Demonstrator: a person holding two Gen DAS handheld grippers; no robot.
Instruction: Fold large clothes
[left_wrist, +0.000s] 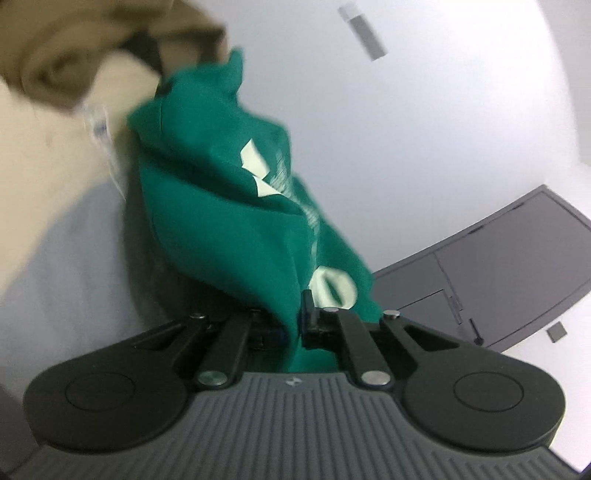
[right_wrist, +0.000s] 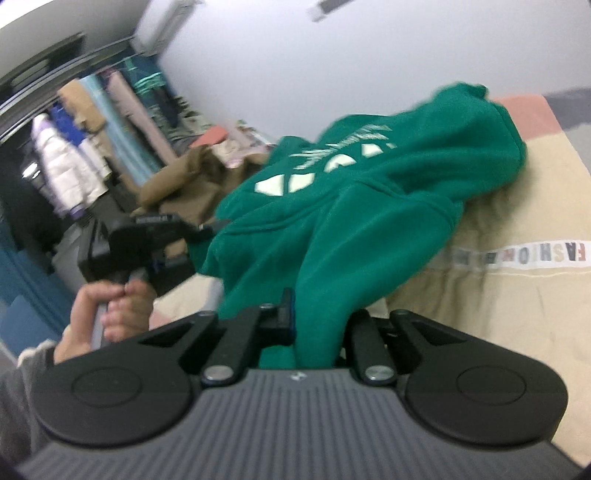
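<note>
Left wrist view: green sweatshirt (left_wrist: 221, 206) bunched and lifted, pale lettering twisted, one edge pinched tight in the fingers of the left gripper (left_wrist: 295, 325); brown garment (left_wrist: 62, 62) blurred behind. Right wrist view: same green sweatshirt (right_wrist: 351, 206) draped in a loose heap over a beige bed cover (right_wrist: 517, 295), another edge clamped in the closed fingers of the right gripper (right_wrist: 317, 325); left gripper (right_wrist: 140, 243) visible at the far side, held by a hand (right_wrist: 107, 314). No neat fold anywhere yet. Judged as early: garment merely gripped at two points and raised, spreading flat and every fold apparently left to do.
</note>
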